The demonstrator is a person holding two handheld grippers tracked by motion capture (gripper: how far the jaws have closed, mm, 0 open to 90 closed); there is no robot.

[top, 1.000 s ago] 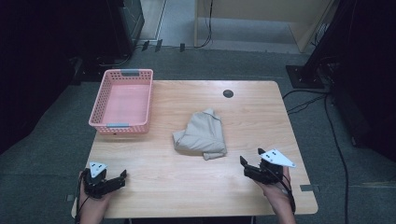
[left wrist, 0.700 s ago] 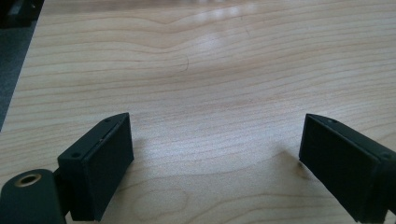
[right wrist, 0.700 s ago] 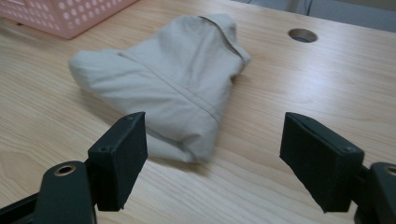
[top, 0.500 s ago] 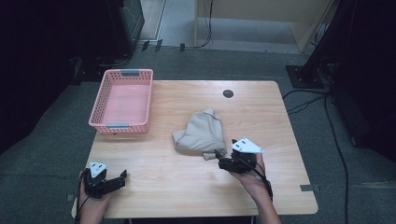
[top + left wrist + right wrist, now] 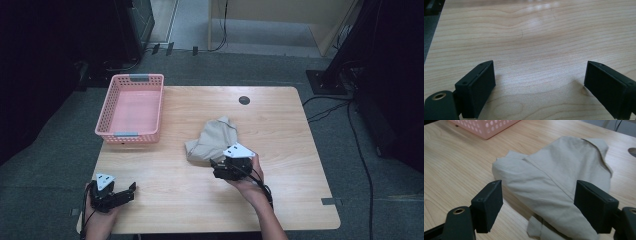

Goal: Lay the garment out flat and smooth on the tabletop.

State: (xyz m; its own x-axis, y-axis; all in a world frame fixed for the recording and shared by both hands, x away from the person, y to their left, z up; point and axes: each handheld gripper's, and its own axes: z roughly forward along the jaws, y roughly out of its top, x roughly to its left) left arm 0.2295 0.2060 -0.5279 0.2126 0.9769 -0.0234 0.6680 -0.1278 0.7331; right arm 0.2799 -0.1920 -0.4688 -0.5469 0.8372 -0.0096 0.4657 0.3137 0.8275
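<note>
A crumpled beige cloth (image 5: 212, 139) lies near the middle of the wooden table (image 5: 280, 130). My right gripper (image 5: 216, 169) sits at the cloth's near edge, pointing at it, jaws open. In the right gripper view the cloth (image 5: 554, 172) fills the space just ahead of and between the two black pads (image 5: 487, 205), which stand apart from it. My left gripper (image 5: 128, 193) rests at the table's near left corner, well away from the cloth. Its jaws are open over bare wood, as the left gripper view (image 5: 539, 87) shows.
A pink plastic basket (image 5: 131, 134) stands with nothing in it at the table's far left, and its corner (image 5: 486, 127) shows beyond the cloth. A small dark round spot (image 5: 244, 100) marks the far side of the tabletop. Grey floor and cables surround the table.
My right gripper has moved left from the table's near right side up to the cloth's near edge, jaws unchanged. The left gripper and the cloth have stayed in place.
</note>
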